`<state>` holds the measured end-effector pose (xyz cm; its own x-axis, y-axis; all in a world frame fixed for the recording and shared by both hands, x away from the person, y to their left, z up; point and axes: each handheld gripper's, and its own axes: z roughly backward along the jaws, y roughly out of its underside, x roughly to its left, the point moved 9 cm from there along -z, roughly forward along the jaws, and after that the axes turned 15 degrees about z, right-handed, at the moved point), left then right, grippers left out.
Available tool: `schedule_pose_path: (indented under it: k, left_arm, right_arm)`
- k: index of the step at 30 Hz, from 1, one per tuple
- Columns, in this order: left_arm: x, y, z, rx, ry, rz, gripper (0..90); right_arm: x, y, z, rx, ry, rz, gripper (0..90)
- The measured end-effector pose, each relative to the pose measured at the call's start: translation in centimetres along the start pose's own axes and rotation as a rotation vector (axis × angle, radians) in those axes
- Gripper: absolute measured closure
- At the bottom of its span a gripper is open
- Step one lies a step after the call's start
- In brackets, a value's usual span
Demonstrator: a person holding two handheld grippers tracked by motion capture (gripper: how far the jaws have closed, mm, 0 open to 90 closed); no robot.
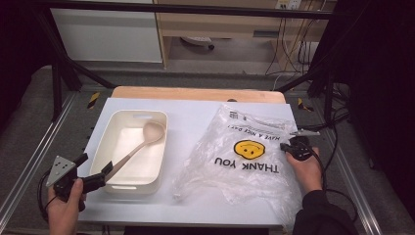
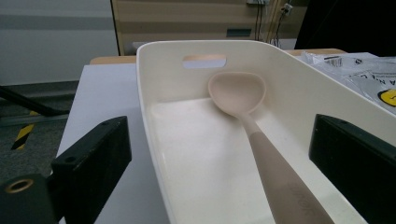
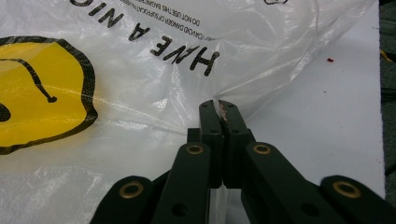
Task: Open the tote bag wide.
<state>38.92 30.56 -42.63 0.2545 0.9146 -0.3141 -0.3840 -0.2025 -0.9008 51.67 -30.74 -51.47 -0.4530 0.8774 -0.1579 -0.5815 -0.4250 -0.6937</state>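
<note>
right claw (image 3: 219,105): clamped on bag (image 1: 244,152) edge, right of frame, flat on tabletop (image 1: 195,115) | left claw (image 1: 95,174): wide, straddling ladle (image 1: 142,142) handle in bin (image 1: 110,134), lower left | step: lift bag edge slowly, keep film taut, avoid tearing

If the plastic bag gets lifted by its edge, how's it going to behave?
Probably floppy: the plastic bag lies crumpled and creased on the table. Likely very light, since the film is thin and see-through. The right tongs, shut on its edge, may slip on the glossy film.
</note>
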Motion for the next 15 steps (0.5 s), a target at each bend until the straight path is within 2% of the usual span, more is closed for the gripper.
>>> schedule_pose_path:
  k: [3,5,7,12,15]
  left_arm:
    - [0.0,0.0,0.0,0.001,0.000,0.001,5.8]
    - [0.0,0.0,0.0,0.001,0.000,0.001,5.9]
    - [0.0,0.0,0.0,0.000,-0.001,0.002,5.8]
    - [0.1,0.1,-0.1,0.006,-0.001,0.001,5.9]
    - [0.1,0.1,-0.1,0.005,-0.001,0.001,5.9]
  right_arm:
    - [-0.2,0.0,-0.1,-0.011,-0.001,-0.024,90.0]
    - [-0.5,-0.1,-0.2,-0.017,0.018,-0.048,90.0]
    - [-1.0,-0.1,-0.3,-0.016,0.043,-0.067,90.0]
    - [-2.8,0.2,-0.4,-0.009,0.128,-0.152,90.0]
    - [-4.1,0.3,-0.2,-0.019,0.177,-0.226,90.0]
